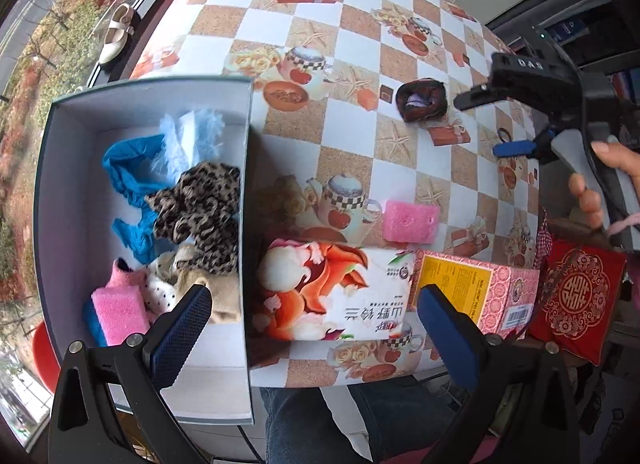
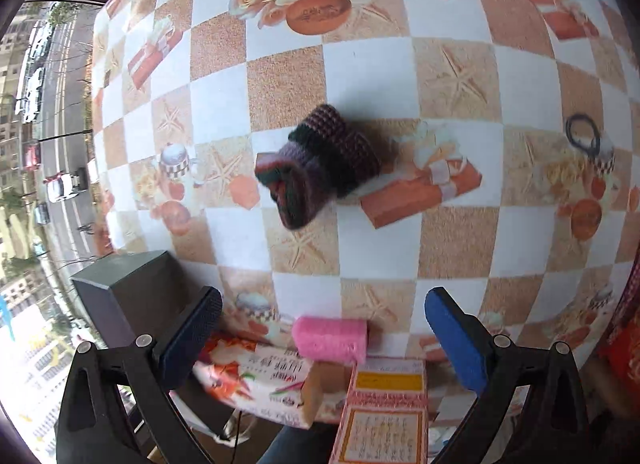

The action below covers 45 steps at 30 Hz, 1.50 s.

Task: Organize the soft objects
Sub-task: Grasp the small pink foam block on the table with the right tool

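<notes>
Presently the right gripper (image 2: 322, 338) is held spread w/ nothing between its blue pads, hovering above the counter (image 2: 360, 75) and aimed toward the knitted item (image 2: 320, 167), a dark striped wool piece lying alone on the checked cloth, well apart from the box. It's judged light, soft and squashy, not slippery; a pinch across its bunched middle is suggested, since loose edges would likely sag or unroll. The left gripper (image 1: 314, 330) is likewise spread and empty, held low near the box (image 1: 248, 223), in which a leopard-print cloth (image 1: 200, 211), blue glove-like material (image 1: 128, 183) and a pink sponge (image 1: 118, 316) are already seen. A second pink sponge (image 1: 411, 222) is left on the counter, just beside the printed pack (image 1: 332, 296) and the pink carton (image 1: 476, 292); it's judged very light and springy, easily gripped across its flat faces. Open room is found around the knitted item on all sides, so approach from above looks unobstructed. A hair tie (image 2: 582, 131) lies farther right, thin and probably fiddly. Care is advised at the box's near wall and at the counter's front edge, where the cartons crowd the path to the box.
</notes>
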Tool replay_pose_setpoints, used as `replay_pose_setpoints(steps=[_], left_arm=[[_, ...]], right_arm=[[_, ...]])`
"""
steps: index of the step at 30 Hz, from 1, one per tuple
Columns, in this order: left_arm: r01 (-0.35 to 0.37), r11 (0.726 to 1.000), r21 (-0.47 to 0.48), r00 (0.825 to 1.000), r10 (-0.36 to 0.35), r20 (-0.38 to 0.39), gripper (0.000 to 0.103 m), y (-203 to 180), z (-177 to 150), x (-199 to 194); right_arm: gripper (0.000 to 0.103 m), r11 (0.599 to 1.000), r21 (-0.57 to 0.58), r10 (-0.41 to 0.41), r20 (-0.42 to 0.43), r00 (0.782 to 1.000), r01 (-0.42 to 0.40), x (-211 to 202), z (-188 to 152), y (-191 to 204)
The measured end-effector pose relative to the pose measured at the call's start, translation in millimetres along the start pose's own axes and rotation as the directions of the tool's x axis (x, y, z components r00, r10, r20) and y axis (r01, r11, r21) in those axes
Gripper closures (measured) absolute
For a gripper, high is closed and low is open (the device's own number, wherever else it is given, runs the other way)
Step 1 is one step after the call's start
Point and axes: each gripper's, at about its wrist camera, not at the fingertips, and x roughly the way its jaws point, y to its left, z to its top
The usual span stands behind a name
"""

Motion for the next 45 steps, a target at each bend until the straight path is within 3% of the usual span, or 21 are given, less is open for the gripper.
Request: replay_pose_setpoints(steps=[2, 6, 11, 18, 22, 24, 34, 38, 40, 42, 45], left_arm=[[-0.001, 1.0, 0.02, 1.0, 0.001, 0.013, 0.0, -11, 12, 0], [-0.013, 0.999, 0.032, 1.0, 0.012, 0.011, 0.0, -24, 26, 4], [-0.027, 0.999, 0.024, 0.999, 0.027, -0.016, 0.0, -26, 20, 12], [-0.033, 0.999, -0.043, 0.999, 0.031, -0.041, 0.0, -19, 8, 20], [-0.038, 0.998, -0.046, 0.999, 0.036, -0.039, 0.0, -22, 13, 18], [-0.039, 0.999, -0.034, 0.999, 0.038, -0.03, 0.0, -27, 19, 16], [-0.045, 0.993, 0.114, 0.998, 0.048, -0.028, 0.0, -77, 64, 33], [-0.075, 0.98, 0.186, 0.997, 0.076, 0.0, 0.0, -102, 90, 50], [-0.092, 0.972, 0.218, 0.996, 0.089, 0.025, 0.0, -114, 104, 60], [-0.122, 0.961, 0.248, 0.992, 0.113, 0.049, 0.0, -125, 118, 71], [-0.152, 0.946, 0.285, 0.987, 0.134, 0.083, 0.0, -141, 137, 87]], right_arm=[[0.001, 0.999, -0.032, 0.017, -0.065, 0.998, -0.019, -1, -10, -8], [0.001, 0.992, -0.119, -0.051, -0.144, 0.988, 0.034, 14, -28, -4], [0.001, 0.989, -0.142, -0.08, -0.236, 0.968, 0.047, 71, -34, 8], [0.001, 0.924, -0.337, -0.296, -0.339, 0.893, 0.179, 139, -39, 49], [0.001, 0.904, -0.351, -0.364, -0.335, 0.869, 0.244, 153, -37, 42], [0.001, 0.938, -0.279, -0.303, -0.358, 0.883, 0.208, 148, -34, 25], [0.001, 0.984, 0.034, -0.163, -0.261, 0.952, 0.178, 90, -32, -107], [0.001, 0.982, 0.131, -0.121, -0.107, 0.987, 0.135, 66, -48, -145], [0.001, 0.988, 0.151, -0.038, 0.01, 0.999, 0.036, 49, -59, -156], [0.001, 0.988, 0.149, 0.017, 0.089, 0.996, -0.03, 44, -72, -158], [0.001, 0.993, 0.116, 0.002, 0.138, 0.99, -0.018, 46, -76, -151]])
